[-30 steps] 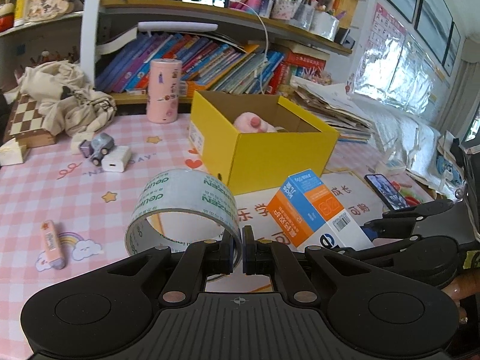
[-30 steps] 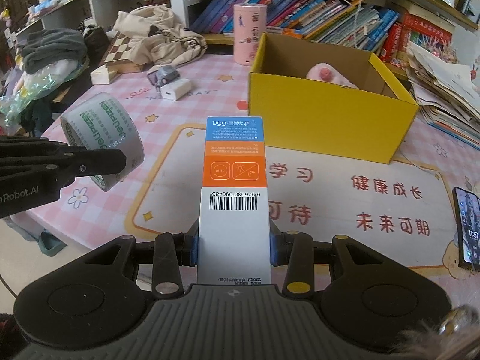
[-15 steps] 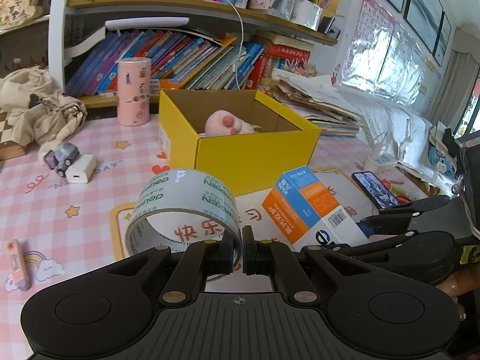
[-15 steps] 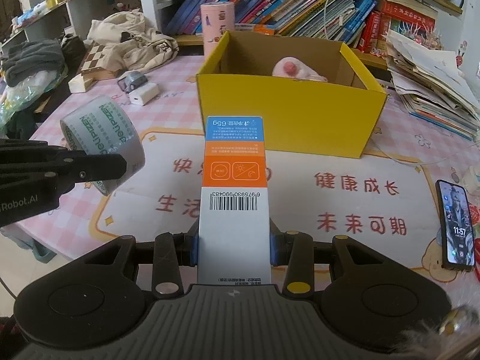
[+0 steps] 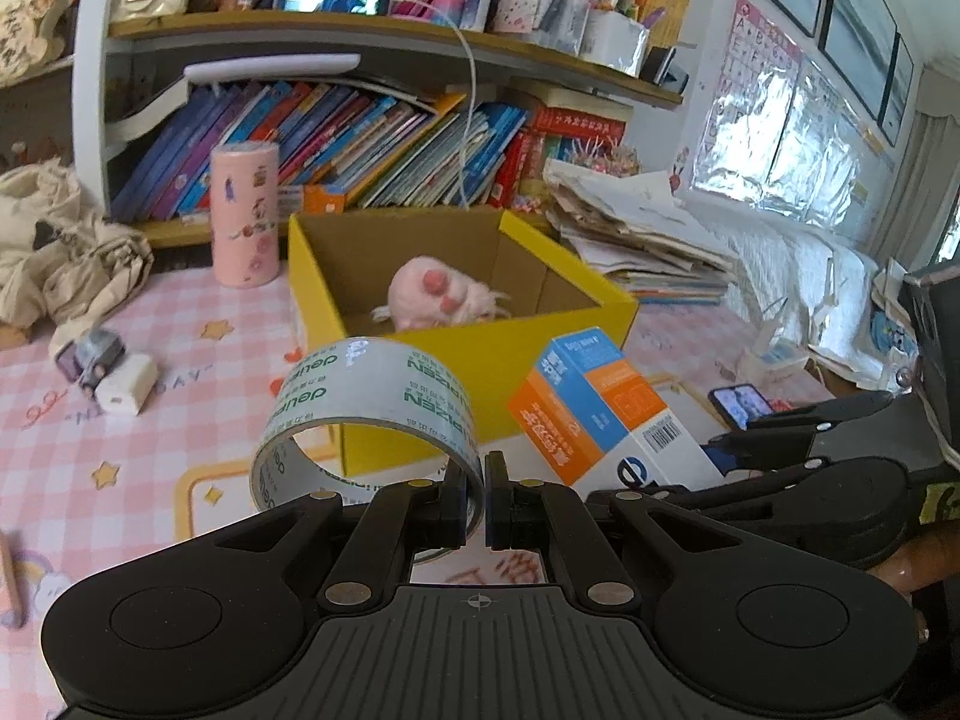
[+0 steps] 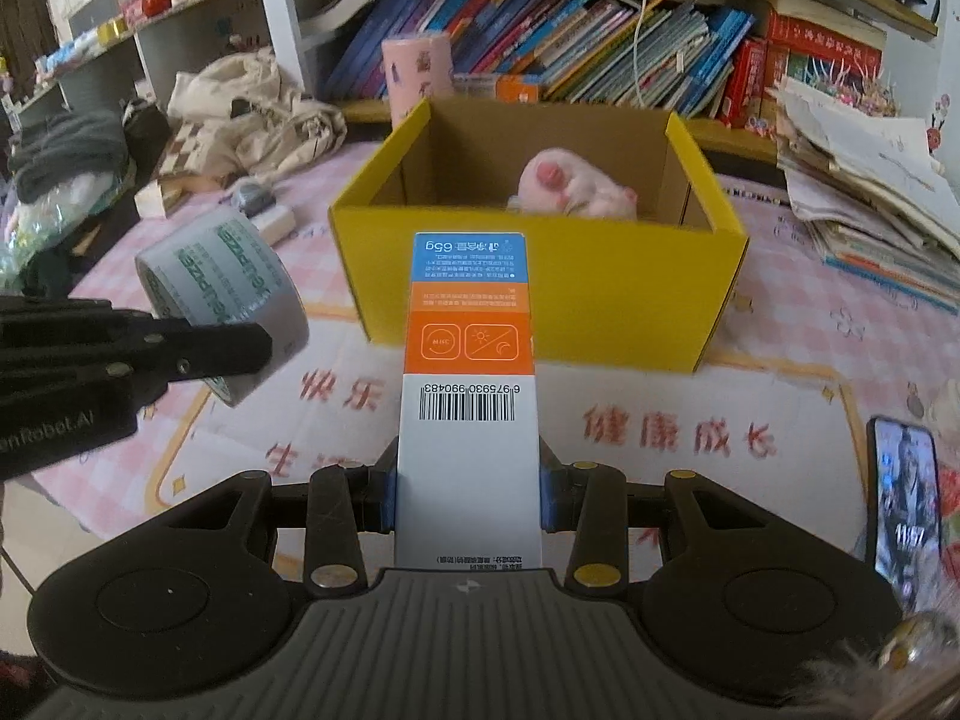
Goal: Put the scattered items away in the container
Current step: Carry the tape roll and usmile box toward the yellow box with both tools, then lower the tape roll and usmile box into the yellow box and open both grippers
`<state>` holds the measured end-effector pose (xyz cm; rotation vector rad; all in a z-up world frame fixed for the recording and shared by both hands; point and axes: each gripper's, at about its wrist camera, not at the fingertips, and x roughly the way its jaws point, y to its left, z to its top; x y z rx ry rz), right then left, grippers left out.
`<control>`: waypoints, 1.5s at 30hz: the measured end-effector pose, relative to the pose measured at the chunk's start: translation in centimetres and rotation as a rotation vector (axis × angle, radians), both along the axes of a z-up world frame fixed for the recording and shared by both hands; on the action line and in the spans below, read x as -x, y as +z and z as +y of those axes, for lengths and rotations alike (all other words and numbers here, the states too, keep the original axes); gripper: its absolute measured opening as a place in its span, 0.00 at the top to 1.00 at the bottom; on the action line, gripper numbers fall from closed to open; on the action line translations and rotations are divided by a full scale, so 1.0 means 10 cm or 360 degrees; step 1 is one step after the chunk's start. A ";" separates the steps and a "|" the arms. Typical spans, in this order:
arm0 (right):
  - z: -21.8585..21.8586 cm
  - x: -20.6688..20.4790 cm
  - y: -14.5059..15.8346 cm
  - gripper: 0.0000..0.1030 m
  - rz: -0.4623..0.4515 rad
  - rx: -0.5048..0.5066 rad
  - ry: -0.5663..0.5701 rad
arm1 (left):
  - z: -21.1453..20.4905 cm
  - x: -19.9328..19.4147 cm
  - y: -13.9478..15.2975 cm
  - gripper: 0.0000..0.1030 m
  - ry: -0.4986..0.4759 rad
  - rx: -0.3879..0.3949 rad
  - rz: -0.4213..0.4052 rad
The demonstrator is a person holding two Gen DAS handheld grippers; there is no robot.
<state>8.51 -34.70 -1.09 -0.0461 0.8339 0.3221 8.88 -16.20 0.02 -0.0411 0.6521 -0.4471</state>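
My left gripper (image 5: 475,495) is shut on the wall of a clear tape roll (image 5: 366,396) with green print, held in the air just in front of the yellow cardboard box (image 5: 480,360). My right gripper (image 6: 468,498) is shut on a long carton (image 6: 468,360) in blue, orange and white with a barcode, pointing at the yellow box (image 6: 540,288). A pink plush toy (image 6: 570,186) lies inside the box. The tape roll (image 6: 222,288) and the left gripper's fingers (image 6: 180,354) show at the left of the right wrist view; the carton (image 5: 594,414) shows in the left wrist view.
A toy car (image 5: 90,354) and a white charger (image 5: 129,384) lie on the pink checked tablecloth (image 5: 150,450) at the left. A pink canister (image 5: 245,222) stands behind the box. A phone (image 6: 906,492) lies at the right. Piled papers (image 6: 864,180), a cloth bag (image 6: 258,108) and bookshelves ring the table.
Both grippers have moved closer to the yellow box with the tape roll and the carton still gripped. The box now looks larger and more of its inside shows.
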 end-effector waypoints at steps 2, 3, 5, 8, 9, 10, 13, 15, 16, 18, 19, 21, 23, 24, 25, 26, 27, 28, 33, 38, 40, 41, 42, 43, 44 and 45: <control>-0.06 -0.06 0.05 0.63 -0.0023 -0.0012 0.0023 | -0.08 -0.05 0.03 0.96 0.0001 -0.0005 -0.0019; -0.10 -0.09 0.08 0.63 -0.0035 -0.0018 0.0041 | -0.12 -0.07 0.06 0.96 0.0001 -0.0003 -0.0033; -0.16 -0.14 0.15 0.63 -0.0068 -0.0029 0.0075 | -0.19 -0.11 0.13 0.96 0.0006 0.0001 -0.0067; -0.27 -0.23 0.26 0.63 -0.0131 -0.0043 0.0110 | -0.27 -0.18 0.23 0.96 0.0027 0.0017 -0.0113; -0.30 -0.26 0.30 0.63 -0.0151 -0.0050 0.0120 | -0.30 -0.22 0.26 0.96 0.0038 0.0019 -0.0127; -0.34 -0.29 0.34 0.63 -0.0171 -0.0058 0.0129 | -0.33 -0.25 0.29 0.96 0.0049 0.0022 -0.0141; -0.47 -0.41 0.48 0.63 -0.0241 -0.0093 0.0141 | -0.41 -0.34 0.39 0.96 0.0069 0.0016 -0.0183; -0.55 -0.51 0.57 0.63 -0.0281 -0.0118 0.0148 | -0.46 -0.41 0.43 0.96 0.0079 0.0029 -0.0191; -0.58 -0.56 0.62 0.63 -0.0299 -0.0131 0.0153 | -0.49 -0.45 0.45 0.96 0.0079 0.0035 -0.0195; -0.65 -0.67 0.70 0.63 -0.0337 -0.0156 0.0166 | -0.54 -0.52 0.49 0.96 0.0079 0.0039 -0.0208; -0.67 -0.73 0.74 0.63 -0.0356 -0.0167 0.0173 | -0.57 -0.56 0.51 0.96 0.0078 0.0036 -0.0217; -0.69 -0.88 0.80 0.63 -0.0395 -0.0175 0.0186 | -0.61 -0.67 0.55 0.96 0.0088 0.0036 -0.0241; -0.70 -1.05 0.83 0.63 -0.0430 -0.0170 0.0193 | -0.64 -0.79 0.59 0.96 0.0104 0.0010 -0.0283; -0.70 -1.14 0.83 0.63 -0.0446 -0.0166 0.0195 | -0.66 -0.88 0.61 0.96 0.0110 -0.0009 -0.0302; -0.69 -1.24 0.82 0.63 -0.0450 -0.0165 0.0193 | -0.67 -0.96 0.61 0.96 0.0113 -0.0022 -0.0305; -0.68 -1.35 0.81 0.63 -0.0453 -0.0165 0.0192 | -0.68 -1.05 0.60 0.96 0.0121 -0.0031 -0.0292; -0.67 -1.45 0.79 0.63 -0.0445 -0.0162 0.0192 | -0.69 -1.15 0.58 0.96 0.0129 -0.0040 -0.0279; -0.65 -1.55 0.76 0.63 -0.0437 -0.0159 0.0191 | -0.70 -1.24 0.56 0.96 0.0137 -0.0049 -0.0266; -0.53 -1.93 0.52 0.63 -0.0345 -0.0101 0.0235 | -0.72 -1.60 0.31 0.96 0.0154 -0.0111 -0.0119; -0.40 -2.16 0.24 0.63 -0.0214 -0.0041 0.0298 | -0.73 -1.82 0.04 0.96 0.0168 -0.0152 0.0040; -0.39 -2.22 0.14 0.63 -0.0169 -0.0034 0.0322 | -0.70 -1.88 -0.05 0.96 0.0196 -0.0155 0.0102; -0.37 -2.24 0.10 0.63 -0.0154 -0.0025 0.0334 | -0.69 -1.91 -0.10 0.96 0.0210 -0.0156 0.0132; -0.36 -2.26 0.07 0.63 -0.0140 -0.0013 0.0348 | -0.68 -1.93 -0.13 0.96 0.0214 -0.0155 0.0154; -0.35 -2.29 0.03 0.63 -0.0122 0.0001 0.0362 | -0.68 -1.95 -0.16 0.96 0.0218 -0.0154 0.0174; -0.34 -2.31 0.00 0.63 -0.0100 0.0012 0.0374 | -0.67 -1.97 -0.19 0.96 0.0221 -0.0153 0.0195; -0.33 -2.32 -0.03 0.63 -0.0078 0.0023 0.0386 | -0.67 -1.99 -0.22 0.96 0.0222 -0.0157 0.0211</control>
